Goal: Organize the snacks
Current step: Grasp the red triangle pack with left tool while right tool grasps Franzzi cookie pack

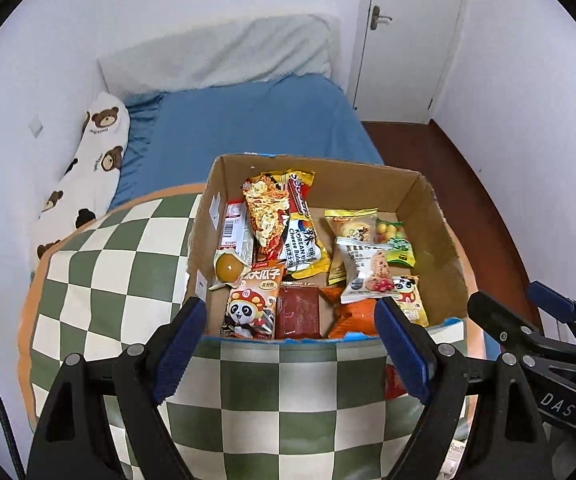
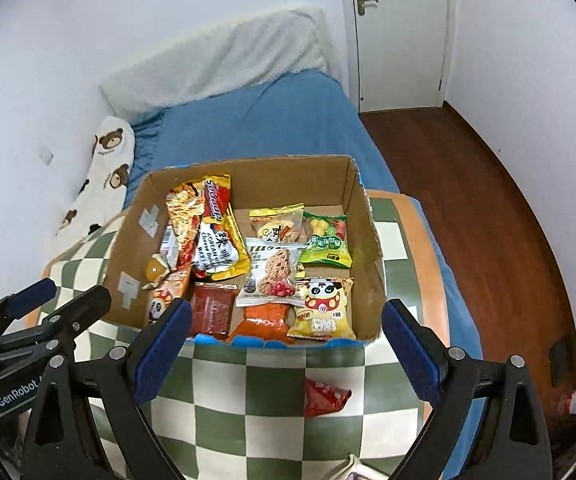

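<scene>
Beyond my left fingers (image 1: 185, 340) sits the open brown cardboard box (image 2: 362, 216) on the green-and-cream checkered cushion (image 1: 119, 264), packets packed inside. Between my right fingers (image 2: 408, 344), before the box, a small red wrapper (image 2: 324, 397) lies on the cushion.

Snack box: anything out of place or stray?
One red packet lies alone on the checkered blanket, outside the cardboard box that holds the other snacks. The box's near rim is torn and ragged. Both claws hang open and empty.

Open cardboard box (image 2: 247, 184) packed with flat snack packets (image 2: 271, 276); one red packet (image 2: 324, 396) lies outside, just before box.
</scene>
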### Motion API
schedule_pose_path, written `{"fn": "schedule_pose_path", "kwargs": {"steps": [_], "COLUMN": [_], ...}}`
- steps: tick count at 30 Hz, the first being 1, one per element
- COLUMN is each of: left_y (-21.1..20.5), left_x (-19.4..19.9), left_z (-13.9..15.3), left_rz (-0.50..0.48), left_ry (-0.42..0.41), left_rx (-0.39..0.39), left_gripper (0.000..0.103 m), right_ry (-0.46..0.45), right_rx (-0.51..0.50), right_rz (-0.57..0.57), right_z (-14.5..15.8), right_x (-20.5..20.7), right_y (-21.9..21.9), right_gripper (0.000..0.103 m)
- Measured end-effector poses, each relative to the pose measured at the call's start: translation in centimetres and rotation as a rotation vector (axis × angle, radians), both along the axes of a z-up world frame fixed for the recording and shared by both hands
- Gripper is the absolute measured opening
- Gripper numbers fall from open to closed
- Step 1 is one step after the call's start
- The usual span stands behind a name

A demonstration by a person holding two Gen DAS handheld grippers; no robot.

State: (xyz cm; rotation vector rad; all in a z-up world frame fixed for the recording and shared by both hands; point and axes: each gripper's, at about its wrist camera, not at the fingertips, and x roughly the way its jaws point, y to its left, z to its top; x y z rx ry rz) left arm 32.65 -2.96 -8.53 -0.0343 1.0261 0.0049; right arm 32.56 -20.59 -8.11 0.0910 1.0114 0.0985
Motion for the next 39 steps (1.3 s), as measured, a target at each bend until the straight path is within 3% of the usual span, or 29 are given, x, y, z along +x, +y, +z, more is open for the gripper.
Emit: {"fn": "schedule_pose_path", "kwargs": {"steps": [7, 13, 18, 22, 26, 32, 34, 35, 37, 39], "left_y": [-1.3, -4.8, -8.8, -10.9, -11.6, -11.6, -11.6, -11.6, -11.9, -12.6], "left_x": [-3.3, -6.3, -8.1, -9.0, -9.8, -9.9, -9.2, -8.7, -7.9, -6.7], "left_z": [-1.0, -7.7, -15.5, -20.1, -22.9, -24.0, -23.4, -22.9, -22.3, -21.6], "left_rz": [-0.031, -0.101, -0.182, -0.244, -0.270, -0.248, -0.237, -0.226, -0.218, -0.220], "left_ry": [0.036, 0.206, 0.391, 0.472, 0.526, 0.552, 0.541, 0.525, 0.503, 0.472], "left_rx": [-0.003, 0.010, 0.056, 0.154, 0.209, 0.220, 0.210, 0.201, 0.185, 0.174], "left_gripper": [0.086, 0.086, 0.086, 0.086, 0.086, 0.086, 0.086, 0.086, 0.086, 0.086], "right_ry": [0.034, 0.199, 0.348, 0.493, 0.585, 0.660, 0.658, 0.647, 0.608, 0.563], "right_rx": [0.053, 0.102, 0.094, 0.001, -0.140, -0.284, -0.282, -0.235, -0.135, -0.056], "right_rz": [-0.027, -0.133, -0.181, -0.020, 0.167, 0.351, 0.306, 0.244, 0.069, -0.063], "right_z": [-0.4, -6.3, -12.5, -17.9, -21.8, -25.6, -26.3, -26.4, -25.7, -25.0], "right_x": [-3.6, -7.9, -11.2, -12.8, -14.2, -15.2, -14.9, -14.6, -13.7, -13.0], "right_y": [-1.8, -6.9, -11.2, -11.0, -9.0, -6.8, -7.6, -8.6, -11.3, -13.5], "right_gripper": [0.097, 0.097, 0.097, 0.097, 0.097, 0.097, 0.093, 0.091, 0.076, 0.075]}}
